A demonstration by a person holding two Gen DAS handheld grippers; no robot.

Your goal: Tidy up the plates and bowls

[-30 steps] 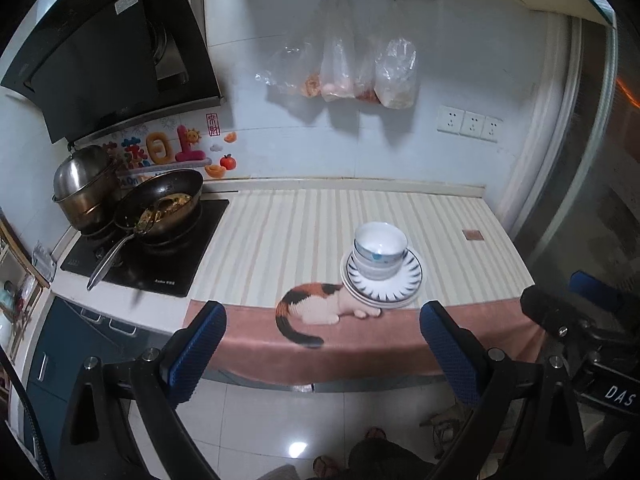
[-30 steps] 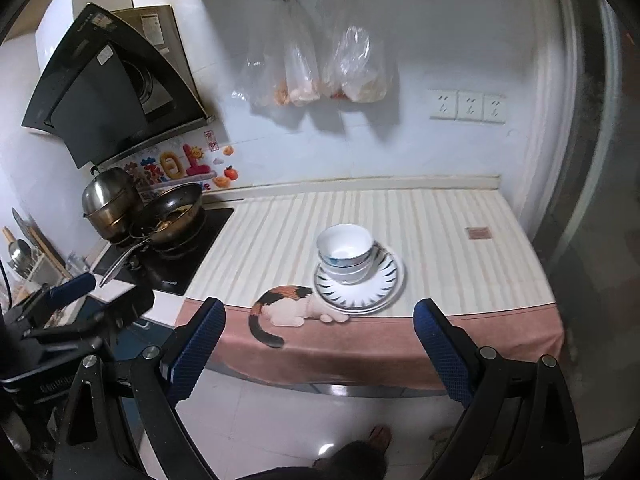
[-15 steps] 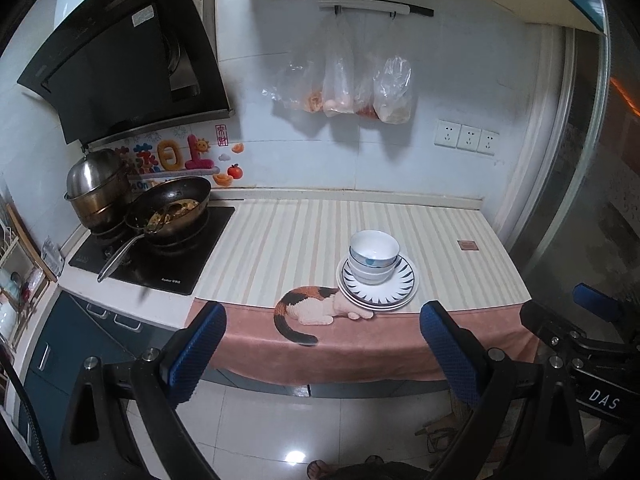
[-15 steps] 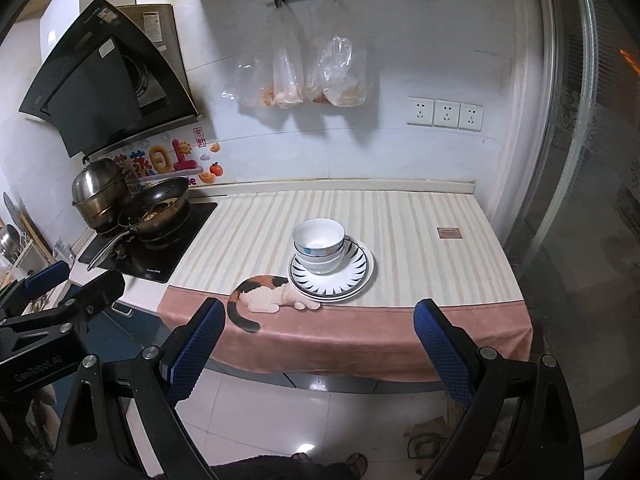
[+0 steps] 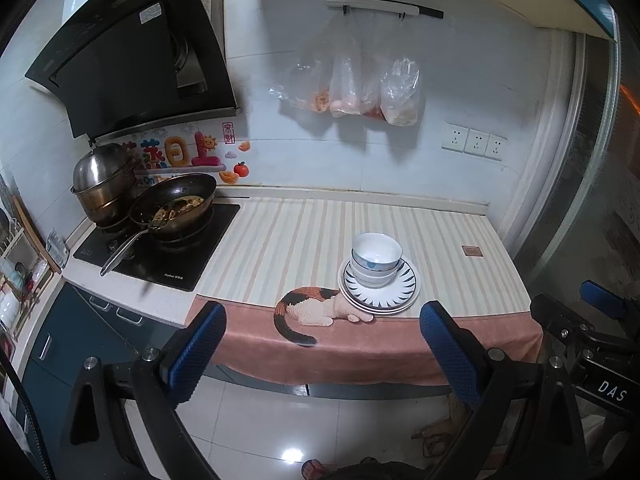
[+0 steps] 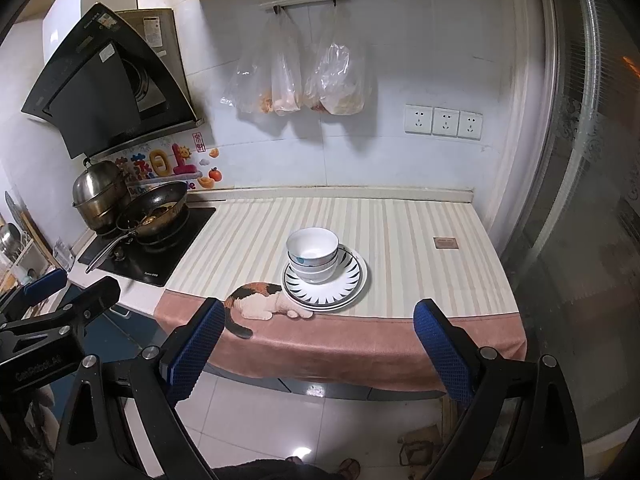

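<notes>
A stack of white bowls (image 5: 376, 258) (image 6: 313, 253) sits on stacked white plates with a black spiked rim (image 5: 402, 292) (image 6: 348, 286), near the counter's front edge on a striped mat. My left gripper (image 5: 320, 354) hangs open over the floor, well short of the counter, with nothing between its blue pads. My right gripper (image 6: 316, 350) is open and empty too, equally far back from the stack. Each gripper shows at the edge of the other's view.
A wok with food (image 5: 174, 206) and a steel pot (image 5: 104, 184) stand on the black hob at left. A cat picture (image 5: 316, 306) is printed on the mat (image 5: 280, 240) beside the plates. Plastic bags (image 5: 360, 88) hang on the wall. A glass door (image 6: 580, 200) closes the right side.
Both grippers have pulled back and up from the counter, so the stack looks smaller and farther away. Bowls and plates have not moved. Both stay open.
</notes>
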